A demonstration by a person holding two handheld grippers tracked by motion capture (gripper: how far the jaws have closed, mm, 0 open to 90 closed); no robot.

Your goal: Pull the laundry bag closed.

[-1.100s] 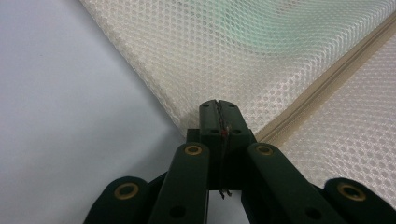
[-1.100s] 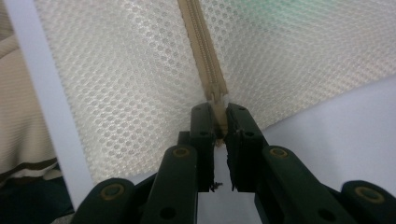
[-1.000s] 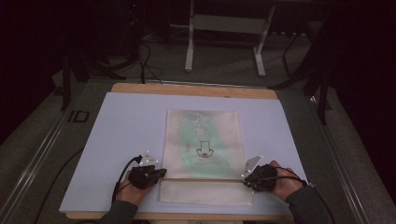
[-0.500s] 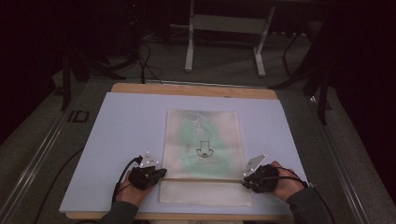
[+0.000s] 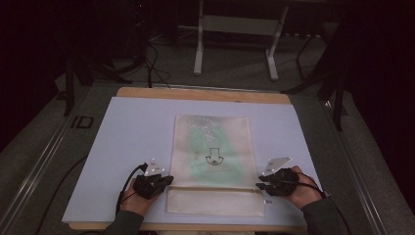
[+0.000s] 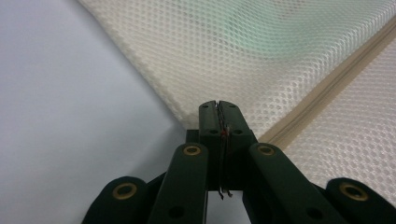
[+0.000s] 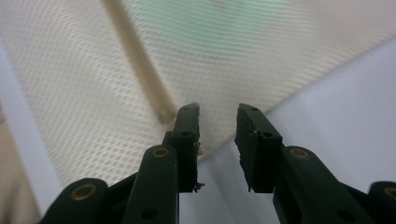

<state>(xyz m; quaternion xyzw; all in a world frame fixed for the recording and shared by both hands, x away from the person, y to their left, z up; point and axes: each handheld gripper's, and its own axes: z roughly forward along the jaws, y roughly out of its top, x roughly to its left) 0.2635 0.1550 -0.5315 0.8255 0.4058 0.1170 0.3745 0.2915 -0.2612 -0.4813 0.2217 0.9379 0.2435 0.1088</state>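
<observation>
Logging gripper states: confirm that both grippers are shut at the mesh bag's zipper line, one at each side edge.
Not quite. The right gripper is open; the right gripper view shows a clear gap between its jaws at the mesh bag's edge. The left gripper is shut, at the zipper line.

High view looks down from afar; both gripper views closely share the mesh bag (image 5: 213,161).
</observation>
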